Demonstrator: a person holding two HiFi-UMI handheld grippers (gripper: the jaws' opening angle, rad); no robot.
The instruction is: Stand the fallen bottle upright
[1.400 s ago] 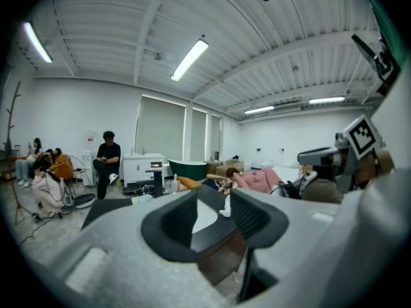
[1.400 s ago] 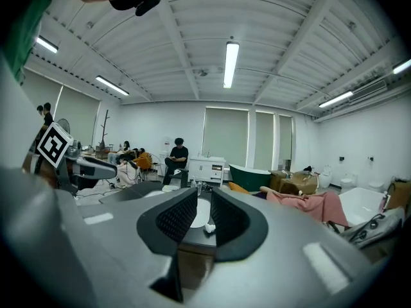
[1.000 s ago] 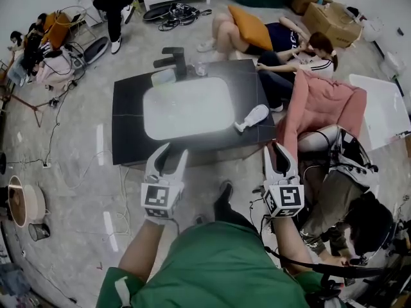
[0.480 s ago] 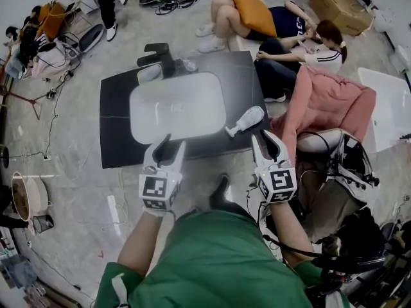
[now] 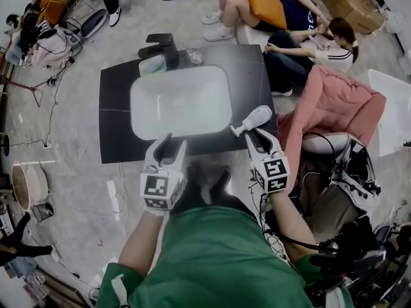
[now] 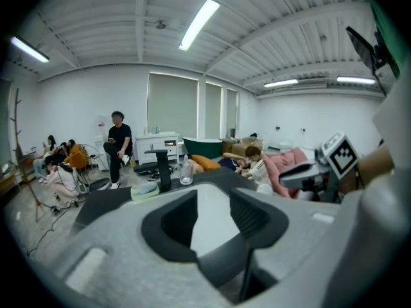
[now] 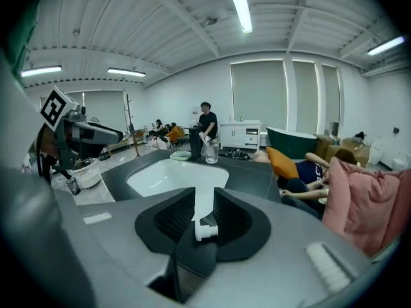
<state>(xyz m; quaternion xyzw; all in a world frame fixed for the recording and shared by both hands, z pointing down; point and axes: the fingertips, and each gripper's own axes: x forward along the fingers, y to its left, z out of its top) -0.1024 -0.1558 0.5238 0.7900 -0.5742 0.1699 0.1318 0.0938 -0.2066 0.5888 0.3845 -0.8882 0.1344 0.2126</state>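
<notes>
Over the last second the right gripper (image 5: 258, 135) had come forward from the near edge of the table (image 5: 115, 120) to the fallen bottle (image 5: 255, 116), which lay on its side at the 4 o'clock of the white basin (image 5: 180, 101), pump end toward the person. Its fingers (image 7: 172, 218) stood apart with the bottle's neck between them, seemingly not yet pressing on it, so the grasp looked next and the standing-up remained undone. The left gripper (image 5: 170, 149) had stayed at the table's 6 o'clock edge, fingers apart and empty.
</notes>
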